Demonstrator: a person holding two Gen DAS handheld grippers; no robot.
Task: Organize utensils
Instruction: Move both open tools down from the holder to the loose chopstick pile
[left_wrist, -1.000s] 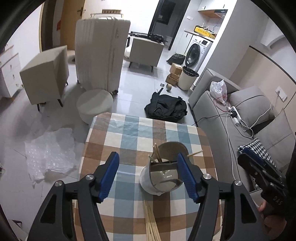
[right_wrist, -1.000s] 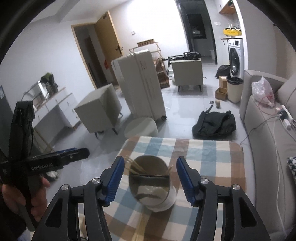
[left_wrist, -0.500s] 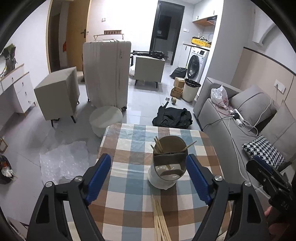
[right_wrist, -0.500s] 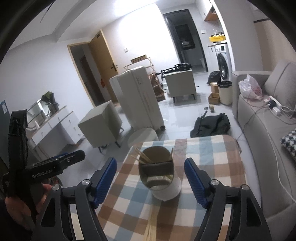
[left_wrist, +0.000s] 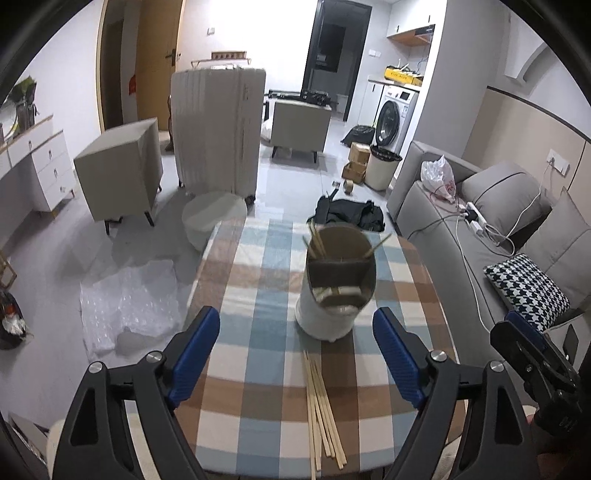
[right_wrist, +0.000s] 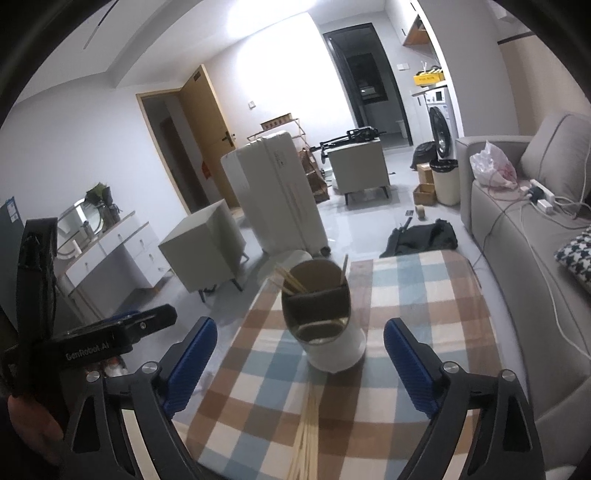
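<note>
I am holding the left gripper (left_wrist: 295, 354) above the near part of the worktop (left_wrist: 258, 266), its blue-padded fingers (left_wrist: 194, 349) spread wide and gripping nothing. The utensil holder (left_wrist: 334, 280), a white cylinder with a brown divided top, is standing upright on the checked cloth ahead of the fingers, a little right of the midline between them and clear of both pads. Several chopsticks (left_wrist: 316, 240) are leaning out of its far compartment. A loose bundle of chopsticks (left_wrist: 323, 395) is lying flat on the cloth just on the near side of the holder, between the fingers but touching neither. I am keeping the right gripper (right_wrist: 299, 356) over the same worktop from its right side; its fingers (right_wrist: 410, 363) are likewise wide apart and empty. In this view the holder (right_wrist: 325, 317) is sitting just beyond the fingertips, roughly centred, with the loose bundle (right_wrist: 306, 435) running toward the camera between the fingers. The left gripper body (right_wrist: 110, 336) is showing at the left edge.
</note>
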